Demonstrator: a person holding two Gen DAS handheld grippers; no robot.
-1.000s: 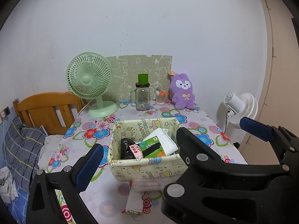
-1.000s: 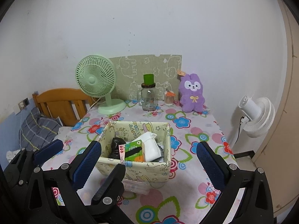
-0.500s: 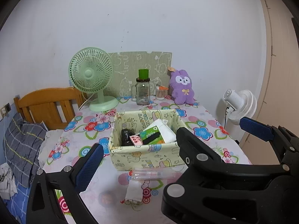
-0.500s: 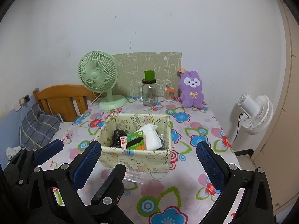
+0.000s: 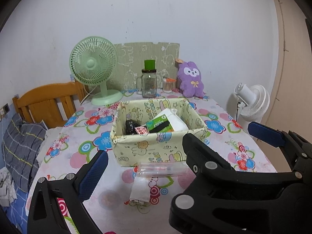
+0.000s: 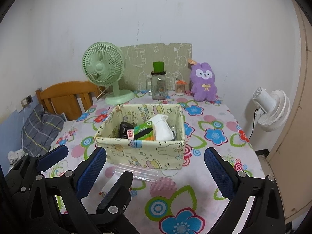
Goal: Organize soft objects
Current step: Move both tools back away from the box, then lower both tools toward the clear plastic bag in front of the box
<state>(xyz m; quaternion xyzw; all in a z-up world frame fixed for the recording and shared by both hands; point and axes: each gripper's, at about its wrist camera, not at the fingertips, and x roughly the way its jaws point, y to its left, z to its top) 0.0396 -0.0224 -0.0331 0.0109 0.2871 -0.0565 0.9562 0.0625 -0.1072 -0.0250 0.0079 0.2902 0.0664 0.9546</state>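
A pale yellow fabric basket (image 5: 156, 148) (image 6: 136, 150) stands mid-table and holds a white cloth (image 5: 175, 120) (image 6: 161, 128), a green packet (image 5: 159, 124) (image 6: 143, 129) and a black bundle (image 5: 129, 126) (image 6: 123, 128). A clear plastic case (image 5: 159, 169) (image 6: 136, 172) and a small white folded cloth (image 5: 139, 190) lie in front of it. A purple plush bunny (image 5: 191, 80) (image 6: 203, 82) leans on the back wall. My left gripper (image 5: 175, 146) and right gripper (image 6: 156, 169) are open and empty, held short of the basket.
A green desk fan (image 5: 93, 68) (image 6: 104, 70), a glass jar with green lid (image 5: 149, 81) (image 6: 158, 83) and a small orange-lidded jar (image 5: 168, 84) stand at the back. A wooden chair (image 5: 48, 101) is left, a white floor fan (image 5: 251, 103) (image 6: 273, 111) right.
Both grippers have pulled back and risen a little, so the basket and table look farther and lower. Both stay open and empty.
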